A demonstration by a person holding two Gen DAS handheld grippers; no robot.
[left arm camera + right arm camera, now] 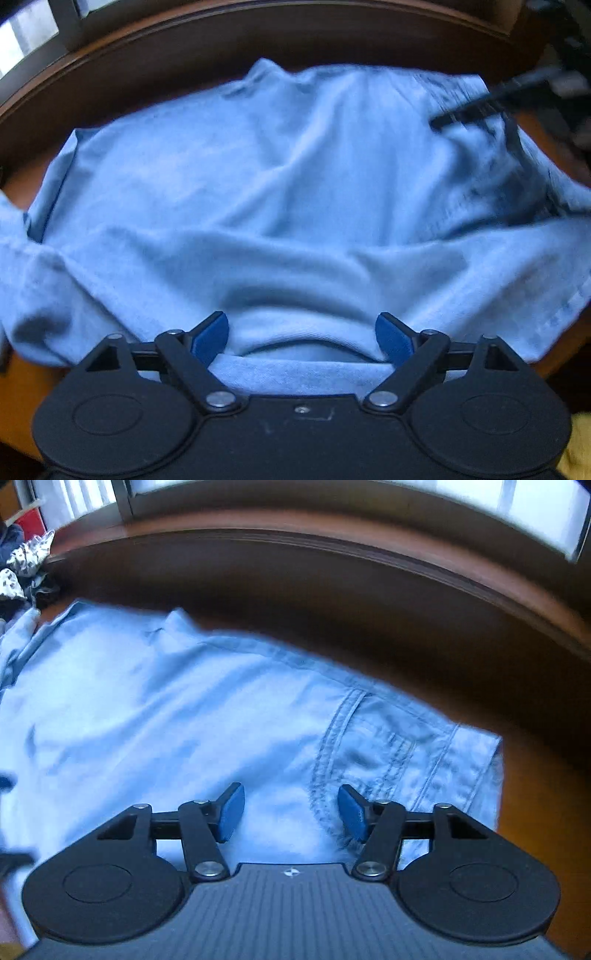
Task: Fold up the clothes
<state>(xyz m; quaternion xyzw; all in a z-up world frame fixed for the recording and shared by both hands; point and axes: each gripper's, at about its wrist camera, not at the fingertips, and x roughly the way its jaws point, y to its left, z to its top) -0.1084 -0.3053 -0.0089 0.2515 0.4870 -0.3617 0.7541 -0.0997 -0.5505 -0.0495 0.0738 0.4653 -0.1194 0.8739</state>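
Observation:
A light blue garment [280, 192] lies spread and wrinkled on a brown wooden table [22, 398]. My left gripper [301, 336] is open just above its near edge, a raised fold of cloth lying between the fingers. The right gripper shows blurred at the upper right of the left wrist view [480, 107]. In the right wrist view the same garment [166, 716] shows a stitched seam and hem at its right end [406, 746]. My right gripper [291, 812] is open over the seam, holding nothing.
A dark wooden backboard [332, 602] rises behind the table, with windows above it. A pile of patterned clothes [22, 572] lies at the far left. Something yellow [576, 443] sits at the lower right. Bare table [535, 794] lies right of the garment.

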